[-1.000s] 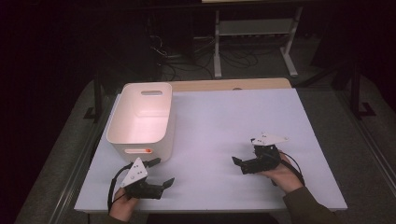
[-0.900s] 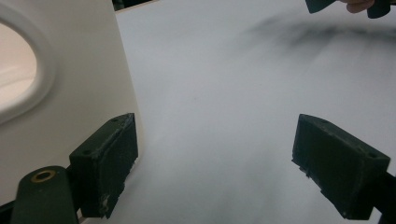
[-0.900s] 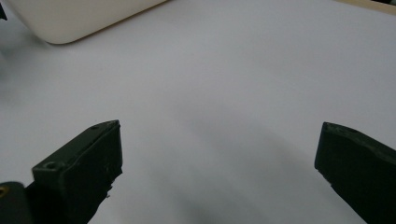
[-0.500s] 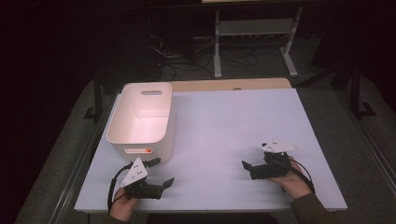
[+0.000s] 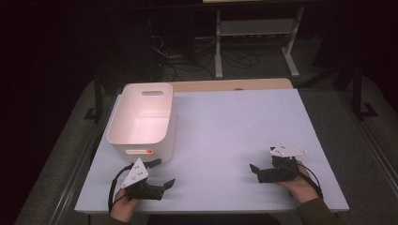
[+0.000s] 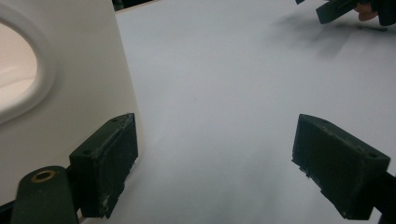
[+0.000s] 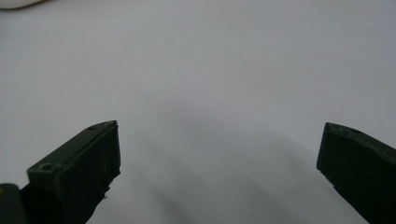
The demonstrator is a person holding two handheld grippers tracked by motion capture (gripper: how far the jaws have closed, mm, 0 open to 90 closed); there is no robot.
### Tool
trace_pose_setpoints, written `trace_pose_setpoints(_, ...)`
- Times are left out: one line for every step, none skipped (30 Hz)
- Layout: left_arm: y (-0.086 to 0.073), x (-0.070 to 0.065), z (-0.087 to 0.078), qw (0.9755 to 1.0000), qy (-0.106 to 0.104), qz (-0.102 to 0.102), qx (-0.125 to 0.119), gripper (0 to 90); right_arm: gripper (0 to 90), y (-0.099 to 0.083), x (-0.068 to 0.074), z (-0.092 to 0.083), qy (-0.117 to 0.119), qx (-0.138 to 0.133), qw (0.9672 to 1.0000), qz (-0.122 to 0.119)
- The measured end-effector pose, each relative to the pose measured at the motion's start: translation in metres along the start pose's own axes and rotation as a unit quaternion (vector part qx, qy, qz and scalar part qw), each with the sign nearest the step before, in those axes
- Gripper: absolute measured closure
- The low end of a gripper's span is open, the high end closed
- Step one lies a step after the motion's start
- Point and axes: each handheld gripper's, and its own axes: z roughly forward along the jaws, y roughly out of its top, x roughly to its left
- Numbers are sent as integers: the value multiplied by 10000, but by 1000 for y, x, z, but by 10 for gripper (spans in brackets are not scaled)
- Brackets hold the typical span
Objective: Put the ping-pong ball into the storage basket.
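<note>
A white plastic bin [image 5: 143, 119] with handle cut-outs stands on the left half of the white table [image 5: 225, 126]; its inside looks bare. My left gripper [image 5: 162, 173] rests at the table's front left, just in front of the bin, jaws wide apart and holding nothing. In the left gripper view the bin wall [image 6: 70, 84] sits right beside the left gripper [image 6: 215, 163], close to its left-hand jaw. My right gripper [image 5: 254, 169] lies low at the front right, pointing left, open over bare tabletop. The right gripper [image 7: 217, 172] holds nothing between its jaws.
Behind the table a wooden board edge [image 5: 230, 85] shows, then a white metal stand [image 5: 253, 37] and loose cables [image 5: 187, 51] on the dark floor. The other gripper [image 6: 345, 9] appears far off in the left gripper view.
My right gripper has drawn back toward the front right edge of the table and sunk lower. The left gripper and the bin have stayed put.
</note>
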Motion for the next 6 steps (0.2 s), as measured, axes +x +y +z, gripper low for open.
trace_pose_setpoints(0, 0, 0, 10000, -3, 2, -2, 142, 0, 0, 1, 0, 1, 31, 10000, 2)
trace_pose_setpoints(0, 0, 0, 10000, -3, 2, -5, 141, 0, -1, 1, 1, 5, 39, 10000, 0)
trace_pose_setpoints(0, 0, 0, 10000, -2, 5, -1, 141, 0, -1, 1, 1, 12, 37, 10000, 4)
trace_pose_setpoints(0, 0, 0, 10000, -5, 8, 3, 141, 0, -1, 0, 1, 12, 30, 10000, 9)
trace_pose_setpoints(0, 0, 0, 10000, -5, 6, 8, 141, 0, -1, 0, 1, 13, 30, 10000, 10)
trace_pose_setpoints(0, 0, 0, 10000, -4, 1, 5, 141, 0, -1, 0, 1, 14, 31, 10000, 12)
